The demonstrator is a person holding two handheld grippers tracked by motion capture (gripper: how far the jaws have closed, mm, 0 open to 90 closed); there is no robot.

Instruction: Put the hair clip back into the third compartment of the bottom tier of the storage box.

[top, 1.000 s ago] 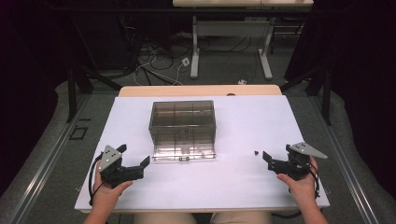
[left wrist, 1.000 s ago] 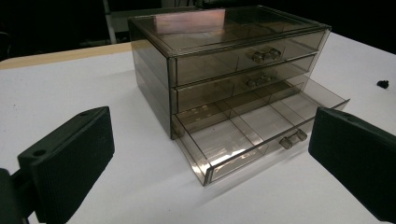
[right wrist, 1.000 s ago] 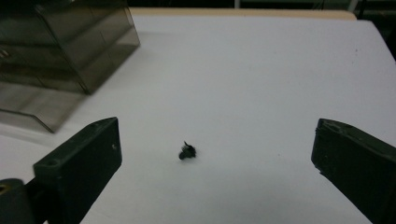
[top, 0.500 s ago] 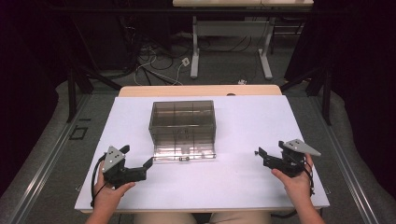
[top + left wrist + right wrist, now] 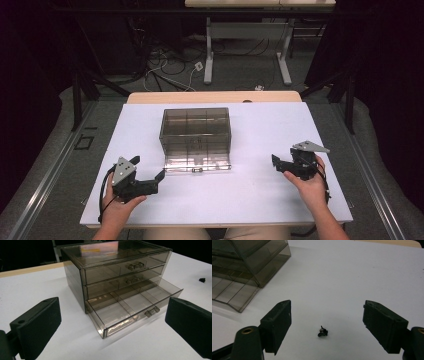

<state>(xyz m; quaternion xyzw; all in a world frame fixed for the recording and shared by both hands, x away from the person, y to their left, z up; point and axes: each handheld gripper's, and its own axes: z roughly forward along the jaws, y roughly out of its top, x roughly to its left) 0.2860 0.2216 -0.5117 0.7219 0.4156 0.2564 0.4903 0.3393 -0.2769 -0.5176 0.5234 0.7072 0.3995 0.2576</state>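
Right gripper (image 5: 325, 315): in the right gripper view the jaws stand partly open, with a wide gap between the two black pads. They have just been closing. A small black part (image 5: 322, 332) lies on the white table surface (image 5: 352, 272) inside that gap, roughly midway between the pads and slightly nearer the camera than the pad tips. Neither pad touches it; the gripper holds nothing. In the high view the right gripper (image 5: 278, 164) sits low over the table in the person's right hand (image 5: 311, 186), jaws pointing toward the drawer unit (image 5: 196, 135), which stands well apart from it.

Left gripper (image 5: 112, 322): in the left gripper view the jaws are wide open, one pad at each lower corner of the frame. Nothing is between the pads and nothing is held. In the high view the left gripper (image 5: 159, 179) rests near the table in the person's left hand (image 5: 120, 207), jaws pointing toward the front left corner of the drawer unit.

Drawer unit: a smoked transparent cabinet with three drawers stands ahead of the left gripper's jaws, near but not touching. The bottom drawer (image 5: 130, 307) is pulled out toward that gripper and shows divided compartments. The upper two drawers are pushed in. In the right gripper view the open drawer lies ahead and to the left of the jaws.
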